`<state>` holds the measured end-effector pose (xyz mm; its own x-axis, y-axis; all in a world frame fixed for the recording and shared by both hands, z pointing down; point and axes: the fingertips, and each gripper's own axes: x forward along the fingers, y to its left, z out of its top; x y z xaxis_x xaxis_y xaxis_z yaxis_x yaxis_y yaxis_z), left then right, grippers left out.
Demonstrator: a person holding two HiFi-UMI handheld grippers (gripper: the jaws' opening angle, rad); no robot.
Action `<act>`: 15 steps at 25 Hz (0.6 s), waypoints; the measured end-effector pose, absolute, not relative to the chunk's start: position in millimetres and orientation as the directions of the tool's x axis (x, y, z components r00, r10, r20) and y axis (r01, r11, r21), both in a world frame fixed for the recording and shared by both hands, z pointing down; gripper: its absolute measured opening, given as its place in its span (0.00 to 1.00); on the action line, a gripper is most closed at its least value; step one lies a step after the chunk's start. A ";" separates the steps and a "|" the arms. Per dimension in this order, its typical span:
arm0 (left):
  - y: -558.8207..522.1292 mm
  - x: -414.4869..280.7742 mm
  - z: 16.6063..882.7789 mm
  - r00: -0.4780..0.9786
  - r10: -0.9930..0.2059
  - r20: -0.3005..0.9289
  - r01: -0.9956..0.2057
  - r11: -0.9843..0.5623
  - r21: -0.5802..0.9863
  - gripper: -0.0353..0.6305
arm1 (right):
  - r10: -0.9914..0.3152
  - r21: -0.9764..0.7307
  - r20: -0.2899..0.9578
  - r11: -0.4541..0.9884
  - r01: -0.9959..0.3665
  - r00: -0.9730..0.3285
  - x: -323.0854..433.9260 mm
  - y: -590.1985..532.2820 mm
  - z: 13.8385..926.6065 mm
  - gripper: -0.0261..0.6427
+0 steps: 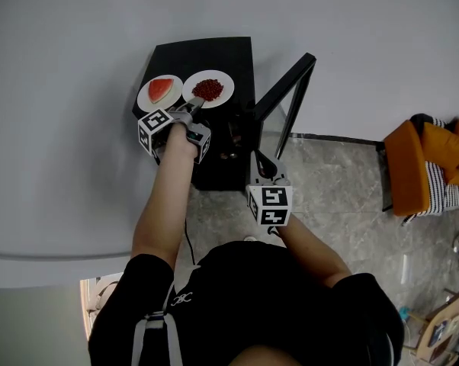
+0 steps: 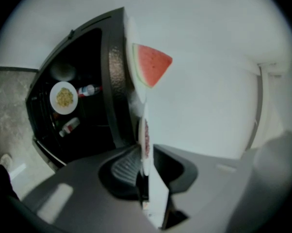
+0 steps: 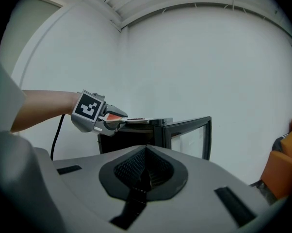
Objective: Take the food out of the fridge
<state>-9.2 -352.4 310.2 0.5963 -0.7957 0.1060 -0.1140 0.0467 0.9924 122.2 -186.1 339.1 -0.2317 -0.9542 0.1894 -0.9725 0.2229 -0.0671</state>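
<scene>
left gripper point(image 1: 192, 110) jaws apart around red bean plate point(image 1: 228, 82) rim; right gripper point(image 1: 264, 162) jaws together, empty. we back out toward 6 o'clock, clear of watermelon plate point(image 1: 146, 101) at 9.

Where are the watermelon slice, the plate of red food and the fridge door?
watermelon slice point(image 1: 161, 90), head view, its red flesh.
plate of red food point(image 1: 228, 82), head view, its white rim.
fridge door point(image 3: 189, 140), right gripper view, its glass pane.

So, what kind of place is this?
Probably a plain indoor room, not a real kitchen: a small black fridge stands on a stone-patterned floor against a bare white wall, with an orange chair nearby.
</scene>
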 end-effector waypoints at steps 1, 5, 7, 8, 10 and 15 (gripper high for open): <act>-351.5 -9.5 309.9 0.596 -0.795 0.111 -0.126 0.044 0.991 0.16 | -0.954 -0.066 0.190 0.225 -0.972 -0.234 120.8 -186.1 339.0 0.04; -349.2 -9.6 315.2 0.604 -0.786 0.127 -0.155 0.040 0.987 0.31 | -0.951 -0.058 0.189 0.238 -0.970 -0.245 111.9 -183.9 337.9 0.04; -346.1 -10.5 320.2 0.612 -0.781 0.122 -0.146 0.040 0.988 0.35 | -0.950 -0.056 0.188 0.242 -0.969 -0.249 108.4 -182.5 337.9 0.04; -342.8 -11.3 320.4 0.611 -0.784 0.111 -0.140 0.031 0.990 0.35 | -0.950 -0.056 0.188 0.244 -0.968 -0.250 107.8 -181.7 338.0 0.04; -332.4 -11.8 313.1 0.601 -0.797 0.056 -0.129 -0.028 0.991 0.31 | -0.949 -0.062 0.187 0.245 -0.968 -0.252 108.5 -180.4 337.6 0.04; -289.3 -10.1 302.4 0.610 -0.790 -0.068 -0.177 -0.220 0.959 0.13 | -0.951 -0.085 0.171 0.248 -0.965 -0.259 108.7 -180.4 330.0 0.04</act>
<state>-10.1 -289.3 302.4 0.6099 -0.7895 -0.0682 -0.1773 -0.2199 0.9593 108.7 -180.4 330.0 -0.2589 -0.9506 0.1712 -0.9651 0.2475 -0.0852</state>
